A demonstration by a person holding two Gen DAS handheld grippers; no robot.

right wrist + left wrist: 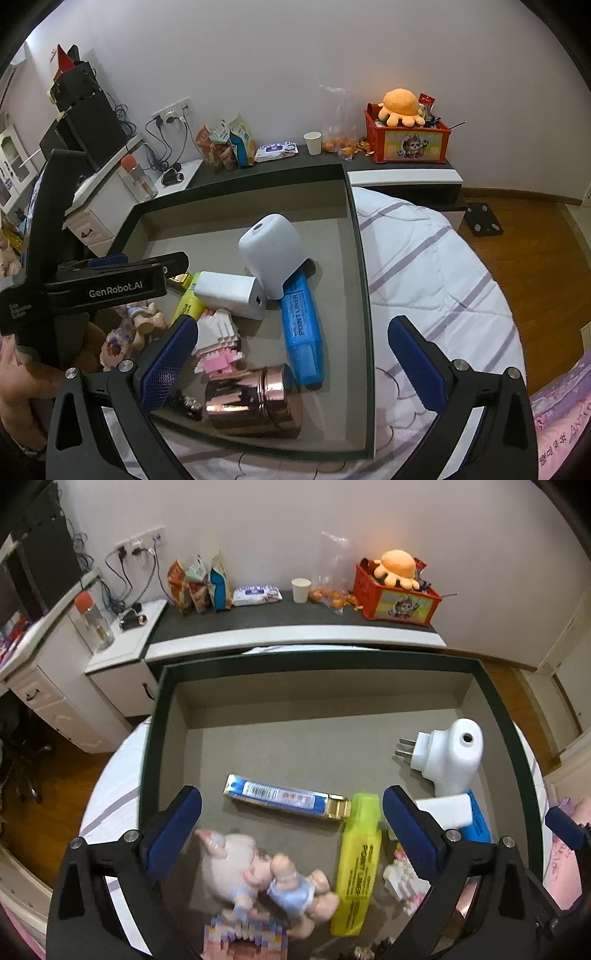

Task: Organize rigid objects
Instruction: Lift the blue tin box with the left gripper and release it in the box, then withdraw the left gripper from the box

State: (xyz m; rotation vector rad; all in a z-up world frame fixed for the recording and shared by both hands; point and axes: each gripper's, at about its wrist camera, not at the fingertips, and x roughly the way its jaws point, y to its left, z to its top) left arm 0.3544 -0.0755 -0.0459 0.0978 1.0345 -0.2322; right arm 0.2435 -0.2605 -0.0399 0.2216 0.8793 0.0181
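Fingers of the left gripper (291,834) stand apart above a pink doll (255,871), gripping nothing. The right gripper (291,363) gapes too, over the tray (364,295).

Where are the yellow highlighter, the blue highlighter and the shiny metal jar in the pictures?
yellow highlighter (356,864): left wrist view, middle of its printed barrel.
blue highlighter (301,325): right wrist view, the barrel beside its lettering.
shiny metal jar (255,400): right wrist view, its reflective side, lying in the tray's near corner.
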